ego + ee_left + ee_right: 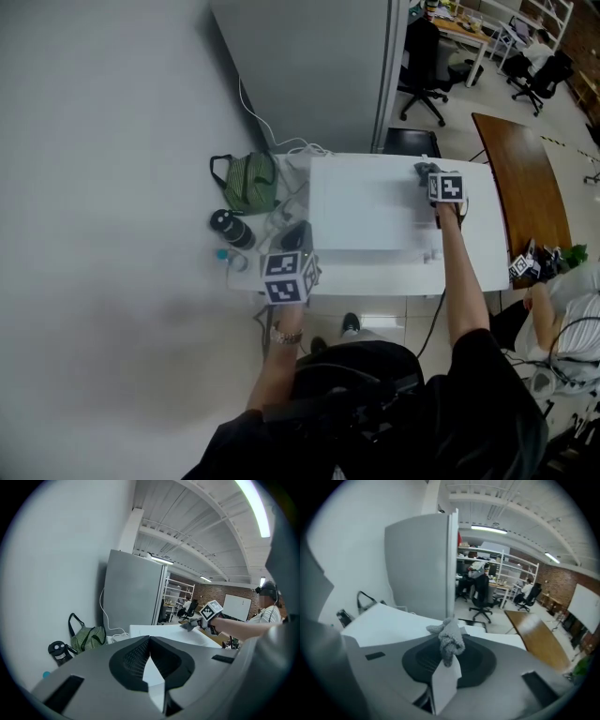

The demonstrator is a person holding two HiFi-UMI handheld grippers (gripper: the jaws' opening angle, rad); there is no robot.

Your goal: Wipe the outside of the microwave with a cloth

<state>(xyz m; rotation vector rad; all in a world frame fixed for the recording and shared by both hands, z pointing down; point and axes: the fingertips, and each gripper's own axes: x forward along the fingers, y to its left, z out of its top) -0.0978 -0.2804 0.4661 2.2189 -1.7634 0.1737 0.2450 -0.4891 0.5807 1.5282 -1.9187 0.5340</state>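
The white microwave (370, 206) stands on a white table (483, 253), seen from above in the head view. My right gripper (427, 173) rests at the microwave's top far right corner, shut on a grey cloth (449, 639) that bunches out between its jaws. The cloth (422, 170) touches the top surface. My left gripper (298, 246) hovers off the microwave's near left corner, its jaws closed together with nothing between them. In the left gripper view the microwave top (154, 632) lies ahead, with the right gripper (191, 624) and cloth beyond.
A green striped bag (249, 182), a black bottle (232, 229) and white cables (281, 150) lie on the table's left side. A grey cabinet (309, 66) stands behind. A brown table (520, 183) and office chairs (427, 61) are to the right.
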